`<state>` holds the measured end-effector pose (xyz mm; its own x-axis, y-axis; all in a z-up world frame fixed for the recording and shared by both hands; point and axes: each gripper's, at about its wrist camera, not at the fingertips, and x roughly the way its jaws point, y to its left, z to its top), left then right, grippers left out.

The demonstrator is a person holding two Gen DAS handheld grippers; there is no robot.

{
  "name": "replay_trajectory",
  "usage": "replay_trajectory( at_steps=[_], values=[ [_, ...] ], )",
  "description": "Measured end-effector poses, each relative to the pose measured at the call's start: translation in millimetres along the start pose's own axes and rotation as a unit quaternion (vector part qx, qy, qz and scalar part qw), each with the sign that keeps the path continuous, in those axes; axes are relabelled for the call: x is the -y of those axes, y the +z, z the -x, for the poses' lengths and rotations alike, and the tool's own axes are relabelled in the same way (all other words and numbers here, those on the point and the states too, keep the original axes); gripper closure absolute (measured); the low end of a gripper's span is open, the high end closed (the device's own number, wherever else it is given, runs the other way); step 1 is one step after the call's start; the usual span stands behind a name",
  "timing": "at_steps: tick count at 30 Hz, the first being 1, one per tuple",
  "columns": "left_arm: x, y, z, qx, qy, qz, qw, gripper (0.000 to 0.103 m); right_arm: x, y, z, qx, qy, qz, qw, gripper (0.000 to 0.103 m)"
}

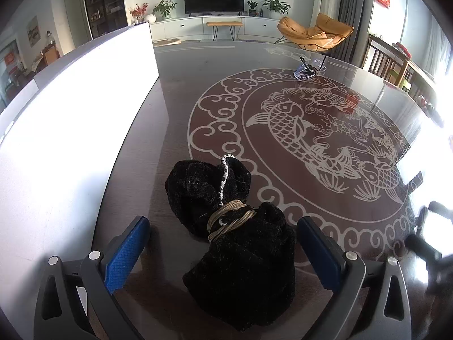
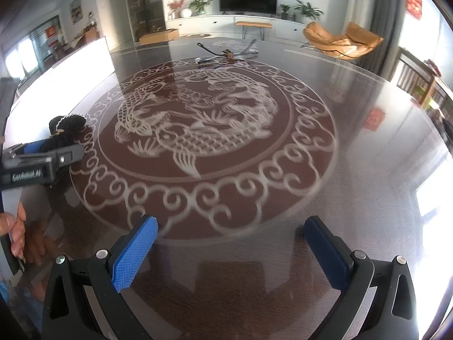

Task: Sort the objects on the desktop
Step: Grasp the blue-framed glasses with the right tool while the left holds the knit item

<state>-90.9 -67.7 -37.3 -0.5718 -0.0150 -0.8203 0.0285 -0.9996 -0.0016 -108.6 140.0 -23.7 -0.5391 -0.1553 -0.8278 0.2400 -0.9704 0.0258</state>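
Note:
A black fuzzy cloth bundle [image 1: 235, 226] tied with tan cord lies on the dark glass table [image 1: 198, 65], between the fingers of my left gripper [image 1: 223, 233]. The jaws are open wide, one on each side of the bundle, apart from it. A small clear and dark object [image 1: 307, 70] lies at the far side of the table. My right gripper [image 2: 230, 235] is open and empty above the table's fish pattern. In the right wrist view the left gripper [image 2: 56, 147] and bundle [image 2: 66, 127] show at far left, and thin dark items [image 2: 226, 53] lie at the far edge.
A large white box [image 1: 70, 119] stands along the table's left side. The table bears a round red fish and cloud design [image 2: 198, 130]. Wooden chairs [image 1: 390, 62] stand at the right. A television and an orange lounge chair are beyond the table.

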Motion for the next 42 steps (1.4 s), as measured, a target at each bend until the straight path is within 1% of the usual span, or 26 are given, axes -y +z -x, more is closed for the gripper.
replay_trajectory(
  at_steps=[2, 4, 5, 8, 9, 10, 11, 15, 16, 18, 19, 20, 21, 22, 23, 24, 26, 30, 33, 36, 37, 40, 42],
  values=[
    [0, -2, 1, 0.001, 0.001, 0.001, 1.0000, 0.000, 8, 28, -11, -0.005, 0.019, -0.029, 0.999, 0.000],
    [1, -3, 3, 0.001, 0.002, 0.001, 1.0000, 0.000, 18, 68, -26, -0.005, 0.044, -0.080, 0.996, 0.000],
    [1, -3, 3, 0.001, 0.002, 0.001, 1.0000, 0.000, 23, 92, -36, -0.008, 0.047, -0.104, 0.993, 0.000],
    [1, -2, 3, 0.001, 0.002, 0.001, 1.0000, 0.000, 31, 156, -68, -0.007, 0.034, -0.151, 0.988, 0.000],
    [1, -2, 3, 0.001, 0.002, 0.001, 1.0000, 0.000, 32, 173, -77, -0.005, 0.034, -0.166, 0.986, 0.000],
    [1, -2, 3, 0.001, 0.002, 0.002, 1.0000, 0.000, 33, 184, -83, -0.005, 0.036, -0.178, 0.983, 0.000],
    [1, -3, 3, 0.001, 0.002, 0.002, 1.0000, 0.000, 34, 199, -95, -0.008, 0.043, -0.201, 0.979, 0.000],
    [2, 0, 2, 0.002, 0.006, 0.006, 1.0000, 0.000, 33, 233, -131, -0.015, 0.064, -0.271, 0.960, 0.000],
    [3, 0, 2, 0.002, 0.006, 0.006, 1.0000, 0.000, 31, 234, -136, -0.018, 0.063, -0.273, 0.960, 0.000],
    [4, 2, 0, 0.002, 0.006, 0.006, 1.0000, 0.000, 20, 243, -143, -0.009, 0.022, -0.248, 0.968, 0.000],
    [5, 0, 1, 0.002, 0.006, 0.006, 1.0000, 0.000, 15, 246, -147, -0.014, 0.003, -0.229, 0.973, 0.000],
    [6, 0, 0, 0.002, 0.006, 0.006, 1.0000, 0.000, 7, 249, -149, -0.011, -0.025, -0.200, 0.979, 0.006],
    [7, 1, 0, 0.002, 0.006, 0.006, 1.0000, 0.000, 3, 249, -148, -0.009, -0.041, -0.184, 0.982, 0.020],
    [7, 1, 0, 0.002, 0.006, 0.006, 1.0000, 0.000, -1, 248, -147, -0.003, -0.058, -0.162, 0.985, 0.028],
    [8, 1, 0, 0.002, 0.006, 0.006, 1.0000, 0.000, -4, 245, -144, 0.004, -0.070, -0.137, 0.988, 0.042],
    [5, 4, -1, 0.002, 0.006, 0.006, 1.0000, 0.000, -5, 241, -142, 0.008, -0.074, -0.126, 0.989, 0.059],
    [5, 4, -1, 0.001, 0.006, 0.005, 1.0000, 0.000, -2, 229, -133, 0.019, -0.073, -0.097, 0.992, 0.076],
    [5, 4, -2, 0.001, 0.006, 0.005, 1.0000, 0.000, 3, 191, -109, 0.031, -0.057, -0.071, 0.995, 0.077],
    [5, 4, -2, 0.001, 0.005, 0.005, 1.0000, 0.000, 2, 151, -82, 0.033, -0.040, -0.053, 0.997, 0.077],
    [6, 5, -3, 0.001, 0.005, 0.005, 1.0000, 0.000, -6, 91, -45, 0.029, -0.034, -0.016, 0.999, 0.077],
    [6, 5, -3, 0.001, 0.005, 0.005, 1.0000, 0.000, -7, 78, -36, 0.029, -0.033, -0.012, 0.999, 0.077],
    [5, 5, -3, 0.001, 0.005, 0.005, 1.0000, 0.000, -16, 15, 4, 0.032, -0.027, -0.004, 0.999, 0.077],
    [6, 5, -3, 0.001, 0.005, 0.005, 1.0000, 0.000, -21, -15, 24, 0.037, -0.022, -0.001, 0.999, 0.077]
  ],
)
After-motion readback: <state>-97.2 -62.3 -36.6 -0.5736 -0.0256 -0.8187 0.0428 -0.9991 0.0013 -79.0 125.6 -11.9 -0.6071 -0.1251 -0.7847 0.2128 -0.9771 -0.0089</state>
